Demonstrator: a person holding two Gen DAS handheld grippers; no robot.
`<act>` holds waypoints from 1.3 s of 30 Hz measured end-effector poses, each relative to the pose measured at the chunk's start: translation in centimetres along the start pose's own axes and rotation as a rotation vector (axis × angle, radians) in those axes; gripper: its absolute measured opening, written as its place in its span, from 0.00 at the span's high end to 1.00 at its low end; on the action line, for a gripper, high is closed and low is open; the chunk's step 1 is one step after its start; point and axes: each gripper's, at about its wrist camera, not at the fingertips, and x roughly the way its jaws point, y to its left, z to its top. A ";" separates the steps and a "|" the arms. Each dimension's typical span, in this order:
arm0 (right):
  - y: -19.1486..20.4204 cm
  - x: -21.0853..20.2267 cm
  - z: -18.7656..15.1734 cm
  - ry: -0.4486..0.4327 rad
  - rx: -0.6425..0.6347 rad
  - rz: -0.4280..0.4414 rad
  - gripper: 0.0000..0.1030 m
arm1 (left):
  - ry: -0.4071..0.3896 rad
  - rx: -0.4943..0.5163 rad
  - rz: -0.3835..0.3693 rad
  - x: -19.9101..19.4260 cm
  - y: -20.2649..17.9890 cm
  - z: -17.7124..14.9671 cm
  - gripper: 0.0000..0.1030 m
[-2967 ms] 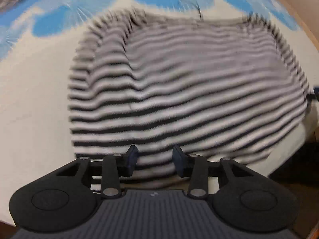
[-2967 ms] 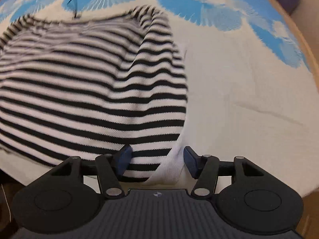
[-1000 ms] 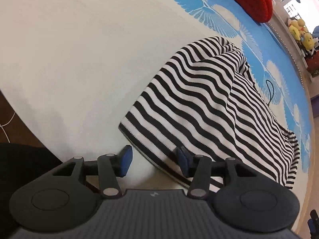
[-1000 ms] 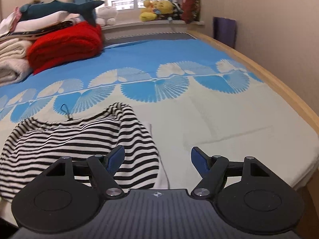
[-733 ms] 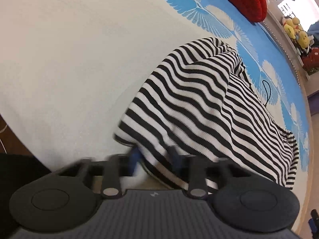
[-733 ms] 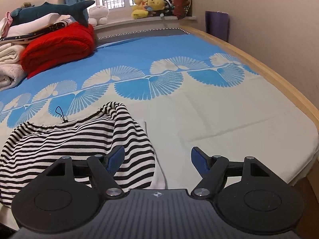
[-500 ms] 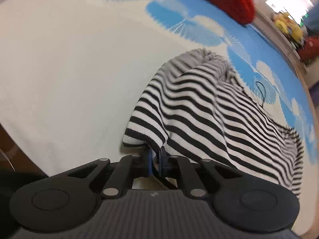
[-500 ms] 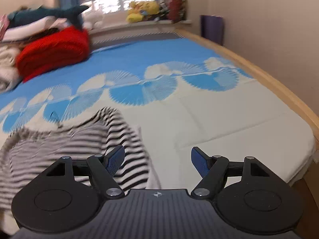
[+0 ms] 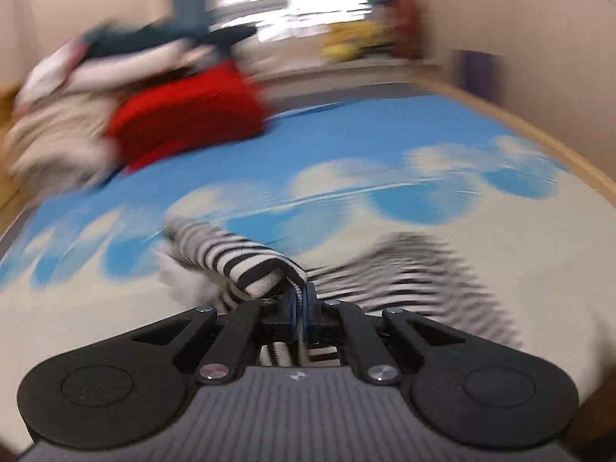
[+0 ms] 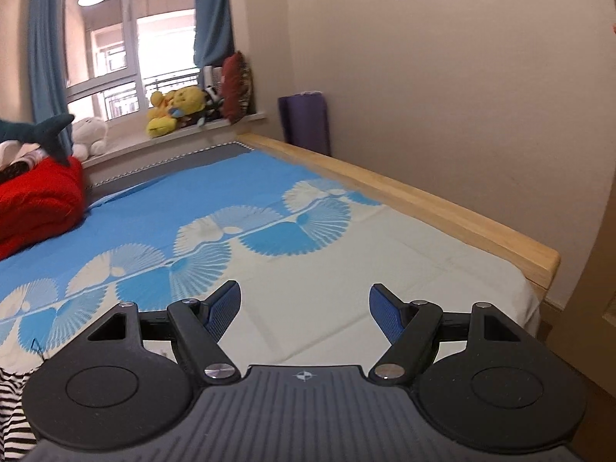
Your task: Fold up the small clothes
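The left claw is pressed together on the hem of the striped top, pinching a doubled fold of cloth that rises over its tips; holding the edge this way looks meant to carry one side of the top across the rest for a fold. The rest of the top trails on the bed to the right of the claw, blurred. The right claw stands spread with nothing between its blue pads, held above bare sheet, probably kept clear so the fold can pass; a corner of the top shows at its lower left edge.

The bed wears a cream sheet with blue fan prints and has a pale wooden frame along the wall side. A red blanket lies at the far end, with a shark toy above it. Plush toys sit on the sill under a window with blue curtains, and a purple roll stands in the corner
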 end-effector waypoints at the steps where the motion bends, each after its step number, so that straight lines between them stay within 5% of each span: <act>1: -0.5 0.1 0.0 -0.002 0.007 -0.002 0.27 | -0.020 0.067 -0.050 -0.2 -3.3 -0.4 0.98; 6: -2.6 0.9 0.1 0.010 0.046 0.013 0.27 | 0.012 0.380 -0.310 1.1 -15.4 -6.2 0.97; 10: -3.0 1.9 0.1 0.054 0.071 0.068 0.27 | 0.124 0.462 -0.521 1.9 -17.3 -8.4 0.89; 13: -2.0 3.1 0.2 0.117 0.069 0.166 0.27 | 0.078 0.387 -0.508 1.4 -13.7 -7.1 0.61; 21: 3.9 7.0 -1.8 0.412 -0.017 0.491 0.40 | 0.067 0.217 -0.344 2.2 1.8 -4.2 0.61; 25: 6.9 8.4 -2.9 0.518 -0.061 0.534 0.39 | 0.095 0.087 -0.261 1.4 7.9 -6.7 0.61; 29: 8.5 10.2 -4.6 0.613 -0.032 0.501 0.38 | 0.226 -0.059 -0.160 2.6 11.0 -8.7 0.61; 33: 9.1 10.3 -5.8 0.656 0.001 0.528 0.38 | 0.221 -0.148 -0.177 3.5 12.1 -8.3 0.61; 35: 9.5 9.6 -6.0 0.649 -0.027 0.561 0.54 | 0.225 -0.139 -0.175 4.0 12.0 -8.2 0.61; 36: 9.7 9.1 -6.2 0.645 -0.054 0.575 0.82 | 0.226 -0.153 -0.190 4.2 12.0 -8.0 0.61; 37: 9.7 8.7 -6.2 0.636 -0.071 0.579 0.98 | 0.223 -0.176 -0.215 4.3 11.9 -7.8 0.58; 39: 8.9 6.9 -5.4 0.552 -0.071 0.596 0.98 | 0.211 -0.206 -0.264 4.4 11.2 -7.6 0.41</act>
